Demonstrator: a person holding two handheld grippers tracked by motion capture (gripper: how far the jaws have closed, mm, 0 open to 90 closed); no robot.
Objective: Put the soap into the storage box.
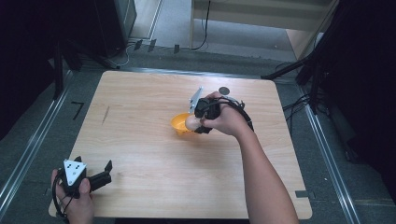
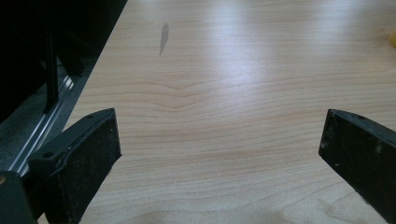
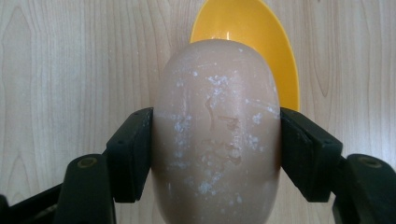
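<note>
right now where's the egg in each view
High view: the egg sits mid-table, clamped in the right gripper at the orange bowl.
Left gripper view: no egg here, just bare table.
Right gripper view: it is at centre, clamped by both jaws.
Shared landmark: the orange bowl, just behind the egg.

Jaws clamp egg point(image 3: 217, 135) above yellow bowl point(image 3: 261, 37)

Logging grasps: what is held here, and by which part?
The right tongs clamp an egg across its sides, above a yellow bowl. The left tongs hold nothing.
</note>
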